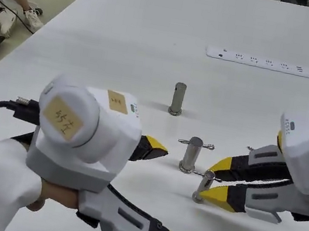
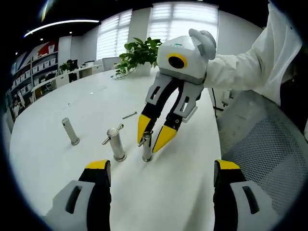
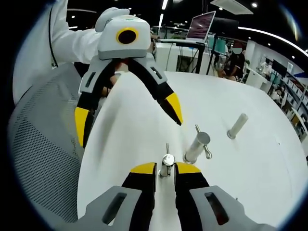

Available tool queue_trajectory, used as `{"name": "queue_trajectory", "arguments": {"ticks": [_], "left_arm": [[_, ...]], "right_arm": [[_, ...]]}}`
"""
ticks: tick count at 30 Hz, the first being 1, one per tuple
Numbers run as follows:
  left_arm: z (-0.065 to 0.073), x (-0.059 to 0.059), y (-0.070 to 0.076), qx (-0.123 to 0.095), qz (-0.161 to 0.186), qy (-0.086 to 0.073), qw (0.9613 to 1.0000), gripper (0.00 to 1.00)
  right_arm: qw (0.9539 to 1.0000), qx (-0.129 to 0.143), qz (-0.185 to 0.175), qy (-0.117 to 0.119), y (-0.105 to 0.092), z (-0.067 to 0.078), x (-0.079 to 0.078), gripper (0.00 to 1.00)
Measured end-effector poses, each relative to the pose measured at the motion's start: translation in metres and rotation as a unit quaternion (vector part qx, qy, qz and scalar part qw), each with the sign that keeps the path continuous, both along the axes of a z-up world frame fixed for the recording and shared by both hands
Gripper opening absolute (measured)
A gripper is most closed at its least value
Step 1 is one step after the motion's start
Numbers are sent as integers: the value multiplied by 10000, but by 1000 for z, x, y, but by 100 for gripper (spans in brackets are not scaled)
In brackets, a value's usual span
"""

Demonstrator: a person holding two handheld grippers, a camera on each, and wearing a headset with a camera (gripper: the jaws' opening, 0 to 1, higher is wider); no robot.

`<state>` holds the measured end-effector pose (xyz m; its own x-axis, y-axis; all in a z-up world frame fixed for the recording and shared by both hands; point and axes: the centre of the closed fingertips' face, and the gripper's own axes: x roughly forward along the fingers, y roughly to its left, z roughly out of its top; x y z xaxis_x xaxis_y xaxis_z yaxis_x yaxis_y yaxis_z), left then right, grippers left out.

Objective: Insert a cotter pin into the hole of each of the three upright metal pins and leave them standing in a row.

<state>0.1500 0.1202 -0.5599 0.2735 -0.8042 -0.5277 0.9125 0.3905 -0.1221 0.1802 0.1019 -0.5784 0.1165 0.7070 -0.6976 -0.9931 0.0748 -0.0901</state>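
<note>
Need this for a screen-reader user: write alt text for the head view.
The right gripper grips the nearest pin of three standing on a white table. The middle pin carries a cotter pin; the far pin is bare. The left gripper hangs open.

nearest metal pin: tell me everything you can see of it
The nearest metal pin is a short silvery cylinder, steel by its look, with a wider foot, standing on the white table at the near end of the row. A thin cotter pin sticks through its top. The right claw is shut on it, one jaw each side.
</note>
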Motion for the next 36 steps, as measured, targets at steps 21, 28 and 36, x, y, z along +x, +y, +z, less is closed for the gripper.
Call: {"name": "queue_trajectory", "arguments": {"ticks": [21, 28, 36], "left_arm": [[-7, 3, 8, -61, 414, 258, 9988, 81], [2, 9, 11, -339, 633, 311, 9969, 78], [3, 13, 17, -294, 750, 309, 9963, 77]], "right_arm": [[9996, 247, -80, 131, -13, 13, 8, 4], [9997, 161, -201, 17, -39, 16, 30, 4], [9996, 114, -261, 29, -52, 9, 40, 4]]}}
